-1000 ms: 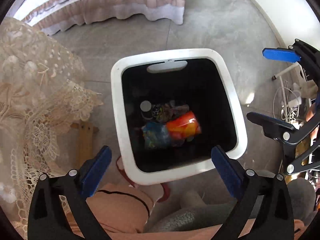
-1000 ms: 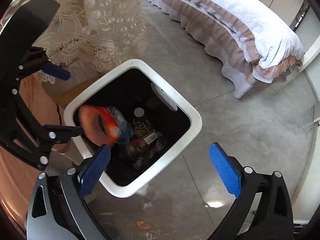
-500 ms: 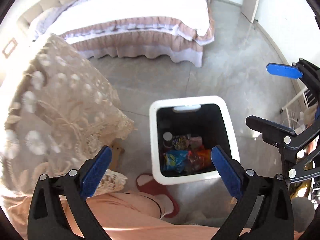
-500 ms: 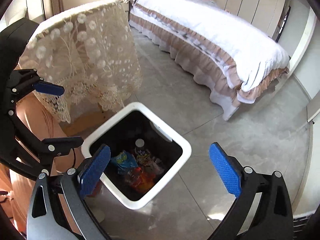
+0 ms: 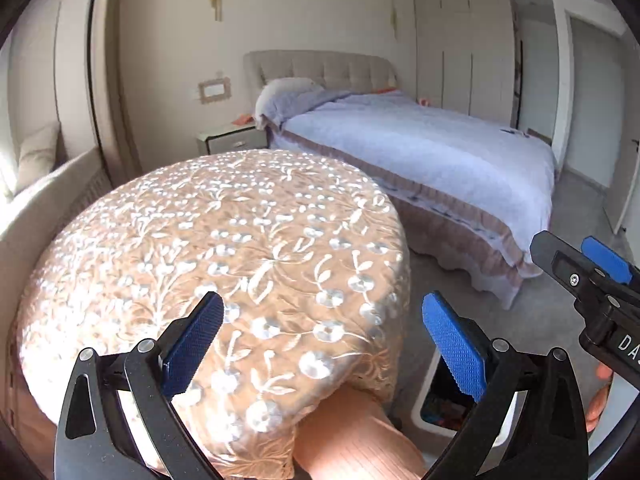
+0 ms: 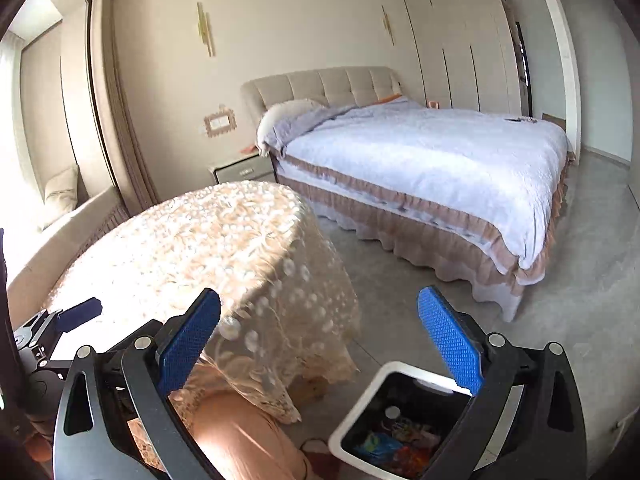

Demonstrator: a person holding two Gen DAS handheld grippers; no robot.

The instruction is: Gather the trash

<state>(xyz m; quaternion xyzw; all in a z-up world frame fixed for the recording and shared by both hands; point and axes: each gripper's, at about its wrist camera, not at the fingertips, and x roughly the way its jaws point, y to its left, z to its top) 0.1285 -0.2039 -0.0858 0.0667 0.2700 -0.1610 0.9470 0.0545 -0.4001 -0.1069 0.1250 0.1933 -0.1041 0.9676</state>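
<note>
Left wrist view: the left gripper point(image 5: 322, 344) hangs above the near edge of a round table under a lace tablecloth point(image 5: 224, 248), its blue pads spread wide with nothing between them. It reads as released because there is nothing on the cloth to take; no litter shows there. At 5 o'clock, half hidden behind the right finger, stands the white trash bin point(image 5: 424, 400) on the floor just beside the table, within easy reach of a drop from the tabletop. Coloured wrappers show inside it. At 3 o'clock the right gripper point(image 5: 580, 268) enters from the edge; from here its opening cannot be judged. A peach-clad leg point(image 5: 352, 444) of the person fills the 6 o'clock edge.

Right wrist view: the right gripper point(image 6: 320, 344) is likewise open and empty, raised over the gap between table and bin. The bin point(image 6: 360, 412) sits at 5 o'clock, its dark interior holding the collected trash point(image 6: 394, 440), crumpled blue, red and orange packets at the bottom. The left gripper point(image 6: 64, 320) shows at 9 o'clock over the tablecloth point(image 6: 208, 248). A bed point(image 6: 420, 160) lies at 1 o'clock, well apart. Judging from the bare cloth and floor, the collecting looks close to finished.
</note>
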